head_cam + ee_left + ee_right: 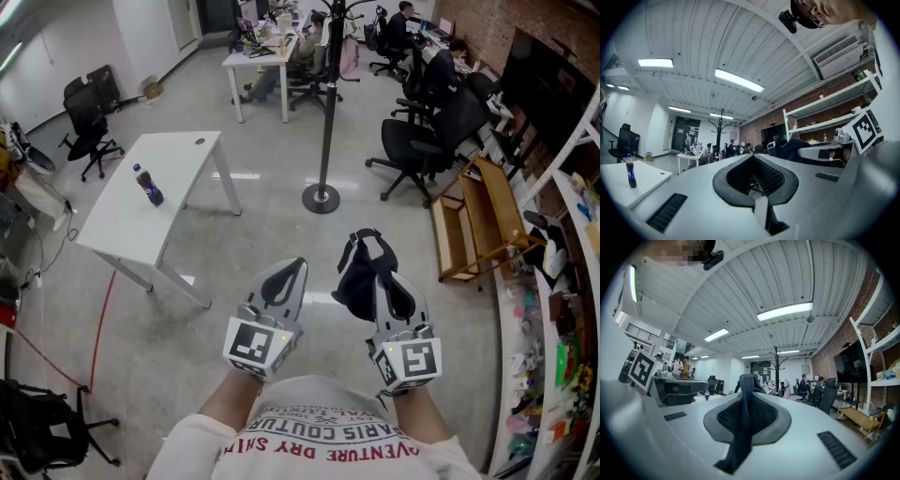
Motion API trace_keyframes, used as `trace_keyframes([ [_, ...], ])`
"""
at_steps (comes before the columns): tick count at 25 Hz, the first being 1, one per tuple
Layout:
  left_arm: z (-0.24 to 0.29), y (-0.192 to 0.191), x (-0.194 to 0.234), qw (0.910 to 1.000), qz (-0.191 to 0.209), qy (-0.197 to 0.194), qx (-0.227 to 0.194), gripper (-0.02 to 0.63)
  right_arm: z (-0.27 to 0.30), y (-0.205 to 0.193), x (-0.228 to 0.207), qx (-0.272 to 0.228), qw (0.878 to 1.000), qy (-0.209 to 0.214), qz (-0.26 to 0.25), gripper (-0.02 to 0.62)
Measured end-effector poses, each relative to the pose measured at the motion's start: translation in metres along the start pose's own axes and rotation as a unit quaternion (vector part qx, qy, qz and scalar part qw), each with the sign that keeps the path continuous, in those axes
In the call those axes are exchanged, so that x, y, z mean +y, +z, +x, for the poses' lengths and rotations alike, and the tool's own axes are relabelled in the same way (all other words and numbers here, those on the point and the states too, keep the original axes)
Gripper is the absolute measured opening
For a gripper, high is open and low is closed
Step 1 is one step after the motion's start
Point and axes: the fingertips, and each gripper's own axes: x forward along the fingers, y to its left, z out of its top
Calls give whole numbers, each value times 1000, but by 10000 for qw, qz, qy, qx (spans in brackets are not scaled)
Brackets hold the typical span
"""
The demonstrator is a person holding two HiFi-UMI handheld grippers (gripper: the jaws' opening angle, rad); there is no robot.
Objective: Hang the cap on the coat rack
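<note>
Greys, black and white, with a few warm spots

The left tool (pixel 292 268) and right tool (pixel 380 277) are pale grey with black ribbed pads (pixel 765 177), and their marker cubes (pixel 255 345) carry black-and-white square patterns. The cap (pixel 359 274) is dark navy, near black. The coat rack (pixel 328 94) is black, the tabletop (pixel 173 164) white, the bottle (pixel 148 186) dark with a blue label, the floor (pixel 262 234) glossy pale grey, the cable (pixel 99 319) red, the brick wall (pixel 487 23) red-brown, and the bench (pixel 492 211) light wood.

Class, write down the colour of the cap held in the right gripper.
Dark navy, nearly black. The cap shows best in the head view.
</note>
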Motion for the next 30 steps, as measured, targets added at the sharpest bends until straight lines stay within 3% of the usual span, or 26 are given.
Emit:
trace_keyframes([
  [21,-3,-10,10,9999,94,-54,74,5,4,-7,2,47,9999,-90,111,26],
  [30,-24,-28,73,9998,-130,22,155,5,42,-18,33,159,9994,-267,158,26],
])
